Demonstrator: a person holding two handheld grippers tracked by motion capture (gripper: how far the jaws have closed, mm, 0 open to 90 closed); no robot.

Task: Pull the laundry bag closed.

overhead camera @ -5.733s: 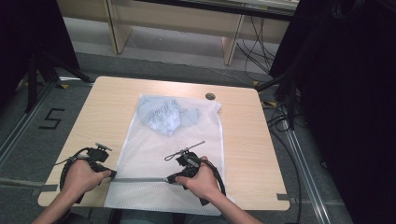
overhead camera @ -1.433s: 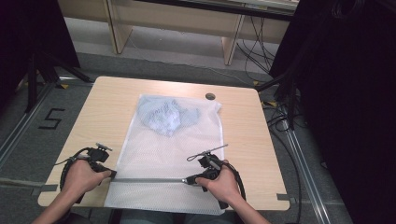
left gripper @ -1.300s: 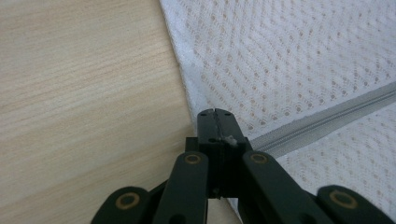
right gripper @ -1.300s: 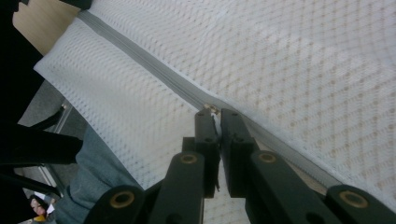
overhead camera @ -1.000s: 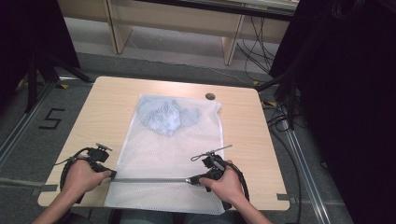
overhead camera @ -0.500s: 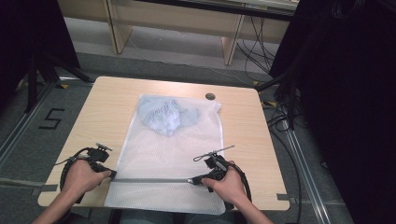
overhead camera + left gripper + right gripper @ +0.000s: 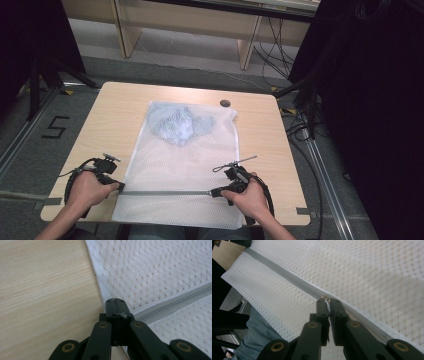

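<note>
A white mesh laundry bag (image 7: 185,160) lies flat on the wooden table (image 7: 110,120), with a pale blue garment (image 7: 175,122) inside its far end. A grey zipper (image 7: 165,192) crosses the bag near the front edge. My left gripper (image 7: 116,186) is shut on the bag's edge at the zipper's left end; in the left gripper view the jaws (image 7: 115,301) pinch the mesh beside the zipper (image 7: 175,301). My right gripper (image 7: 214,192) is shut on the zipper pull (image 7: 327,305), near the bag's right side. From its jaws (image 7: 327,301) the zipper (image 7: 279,271) runs off, zipped up.
The bag's near edge hangs over the table front, above the person's jeans (image 7: 259,340). A round cable hole (image 7: 225,103) sits at the table's far edge. Cables (image 7: 300,130) and dark stands crowd the floor on the right; wooden shelving (image 7: 190,20) stands behind.
My right gripper has slid to the right along the zipper, holding the pull. The left gripper has stayed at the zipper's left end.
</note>
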